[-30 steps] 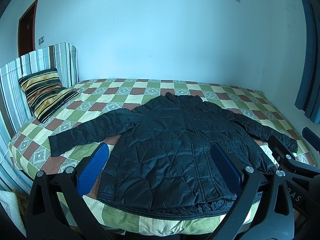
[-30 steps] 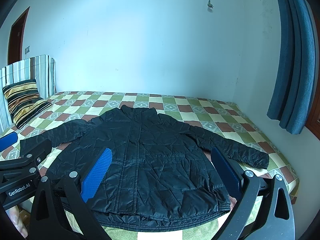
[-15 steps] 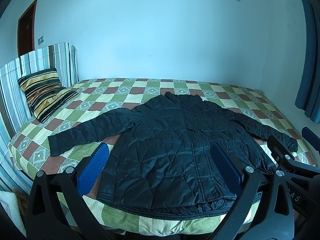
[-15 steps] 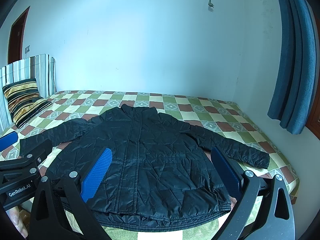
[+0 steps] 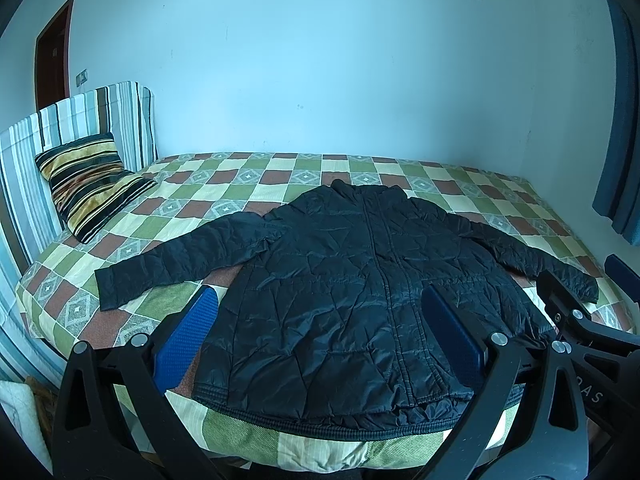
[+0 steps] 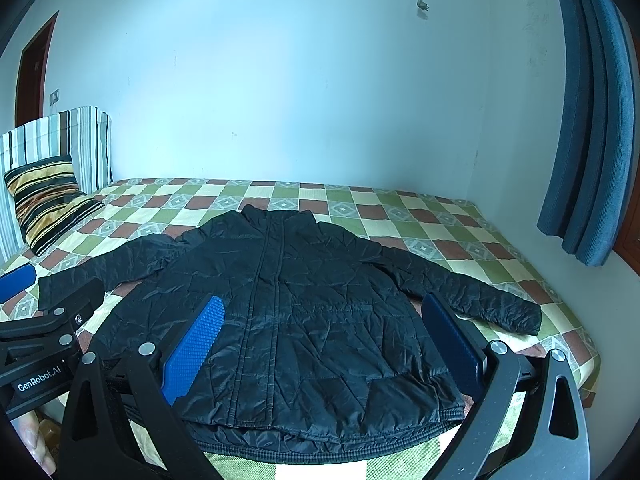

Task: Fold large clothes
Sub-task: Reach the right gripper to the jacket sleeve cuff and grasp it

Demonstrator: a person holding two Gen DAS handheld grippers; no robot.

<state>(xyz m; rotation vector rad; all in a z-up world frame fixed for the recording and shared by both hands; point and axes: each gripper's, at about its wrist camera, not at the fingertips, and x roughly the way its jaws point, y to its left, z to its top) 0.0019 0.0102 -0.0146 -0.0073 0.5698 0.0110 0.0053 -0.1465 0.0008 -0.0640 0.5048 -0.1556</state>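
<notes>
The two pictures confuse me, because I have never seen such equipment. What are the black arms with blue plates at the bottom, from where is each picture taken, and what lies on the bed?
A person holds one hand tool in each hand, and each tool carries its own wide camera. One picture looks along the left gripper, the other along the right gripper. The blue plates are their finger pads. Both grippers are open and hold nothing. On the checkered bed a black jacket lies flat with both sleeves spread out. A striped pillow leans at the head end. Nothing is folded yet.
</notes>
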